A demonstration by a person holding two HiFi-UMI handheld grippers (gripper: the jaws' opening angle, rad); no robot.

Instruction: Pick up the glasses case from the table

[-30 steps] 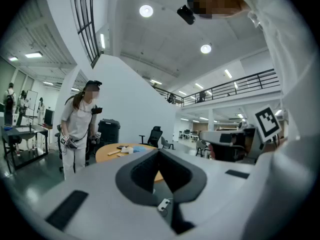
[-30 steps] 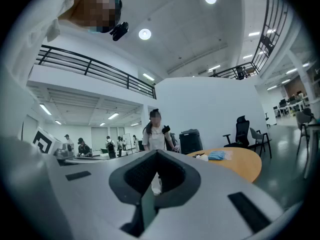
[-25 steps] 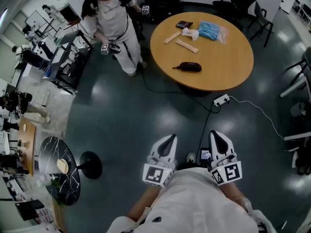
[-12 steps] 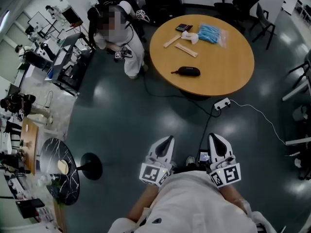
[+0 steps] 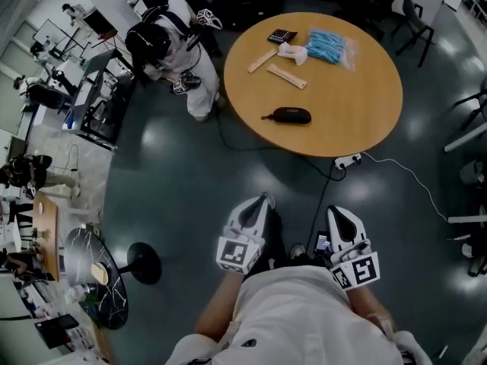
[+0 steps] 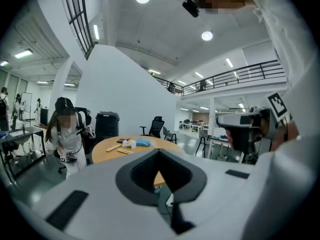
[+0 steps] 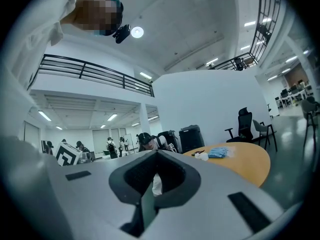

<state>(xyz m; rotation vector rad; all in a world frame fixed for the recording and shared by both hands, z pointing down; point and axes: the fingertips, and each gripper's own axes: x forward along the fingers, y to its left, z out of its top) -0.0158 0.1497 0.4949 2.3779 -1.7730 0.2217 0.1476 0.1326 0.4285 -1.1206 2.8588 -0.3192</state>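
The black glasses case (image 5: 287,115) lies near the front left edge of the round wooden table (image 5: 358,120) in the head view. Both grippers are held close to my body, well short of the table and over the dark floor. My left gripper (image 5: 261,201) is shut and empty. My right gripper (image 5: 337,213) beside it also has its jaws together with nothing in them. In the left gripper view the left gripper (image 6: 160,151) points toward the table (image 6: 107,149); the case is hidden there. The right gripper (image 7: 156,153) shows the table (image 7: 245,161) off to its right.
A person in white (image 5: 171,40) bends over left of the table. A power strip (image 5: 346,159) and its cable lie on the floor under the table's near edge. A blue packet (image 5: 329,46), wooden sticks (image 5: 288,75) and a calculator (image 5: 281,36) sit at the table's far side. A small dark round table (image 5: 95,280) stands at left.
The table and the case have come nearer as I moved toward them with both grippers. The other person has shifted left and bent down.
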